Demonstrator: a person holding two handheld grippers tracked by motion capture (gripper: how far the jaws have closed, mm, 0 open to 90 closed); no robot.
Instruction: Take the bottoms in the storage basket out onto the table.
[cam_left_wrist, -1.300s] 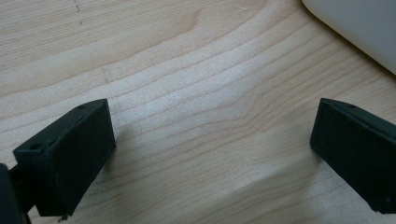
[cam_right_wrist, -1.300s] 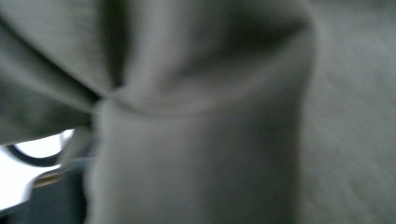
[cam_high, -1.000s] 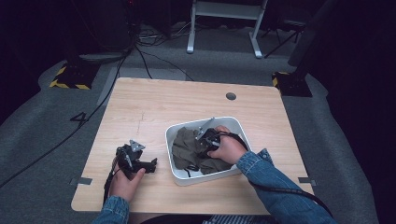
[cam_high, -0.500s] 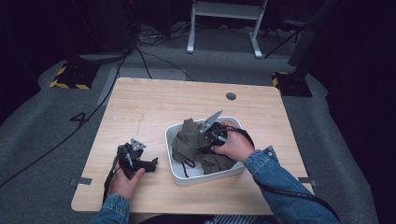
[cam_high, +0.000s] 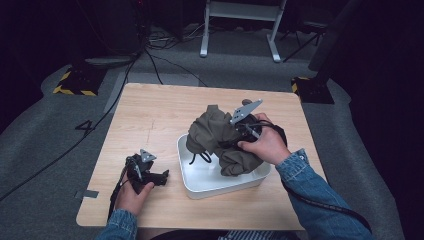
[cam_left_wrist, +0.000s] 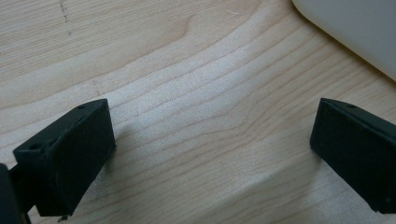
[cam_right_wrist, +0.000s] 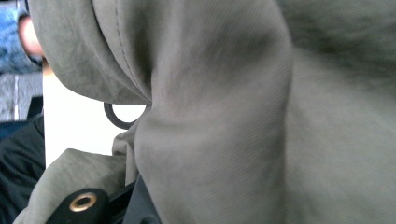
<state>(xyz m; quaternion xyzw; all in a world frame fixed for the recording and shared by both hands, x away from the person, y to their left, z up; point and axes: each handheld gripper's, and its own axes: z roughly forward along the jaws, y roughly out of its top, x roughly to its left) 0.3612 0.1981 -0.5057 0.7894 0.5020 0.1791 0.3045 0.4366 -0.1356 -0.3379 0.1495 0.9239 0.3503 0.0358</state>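
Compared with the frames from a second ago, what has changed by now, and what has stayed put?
The right gripper, shut on the olive garment, has risen and drawn most of the cloth up out of the white bin; a second ago the garment lay bunched inside it. A lower fold and a dark cord still hang into the bin. The left gripper has stayed open on the table, and the bin has not moved.

Wooden table (cam_high: 150, 120) with white bin (cam_high: 205, 180) on top.

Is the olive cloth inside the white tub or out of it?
Partly out. The right tool holds the olive cloth bunched above the white tub, while its lower folds hang into the tub.
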